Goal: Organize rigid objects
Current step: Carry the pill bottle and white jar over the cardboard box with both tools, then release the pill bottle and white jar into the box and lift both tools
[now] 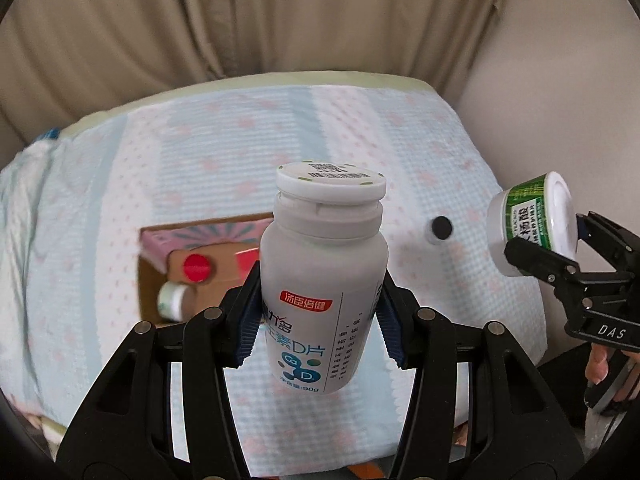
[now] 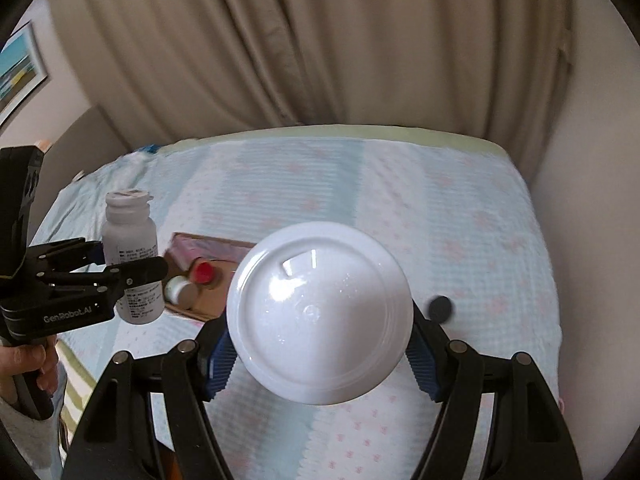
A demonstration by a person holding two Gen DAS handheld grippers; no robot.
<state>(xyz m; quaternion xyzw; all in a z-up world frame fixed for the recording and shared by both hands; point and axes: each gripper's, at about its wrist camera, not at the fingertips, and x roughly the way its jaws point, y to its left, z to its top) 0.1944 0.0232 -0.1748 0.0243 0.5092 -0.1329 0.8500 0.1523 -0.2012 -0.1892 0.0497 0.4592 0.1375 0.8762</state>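
My left gripper [image 1: 320,320] is shut on a tall white supplement bottle [image 1: 324,276], held upright above the bed; it also shows in the right wrist view [image 2: 130,248]. My right gripper [image 2: 320,354] is shut on a squat white jar [image 2: 320,312] with a green label [image 1: 528,220], tilted so its flat end faces the camera. An open cardboard box [image 1: 150,280] lies on the bed behind the bottle and holds a red-capped bottle [image 1: 197,268] and a white-capped bottle [image 1: 173,300].
A small black-capped item [image 1: 440,229] lies on the blue and pink bedspread [image 1: 240,152] to the right of the box. A beige curtain [image 1: 240,20] hangs behind the bed. A wall [image 1: 560,80] stands at the right.
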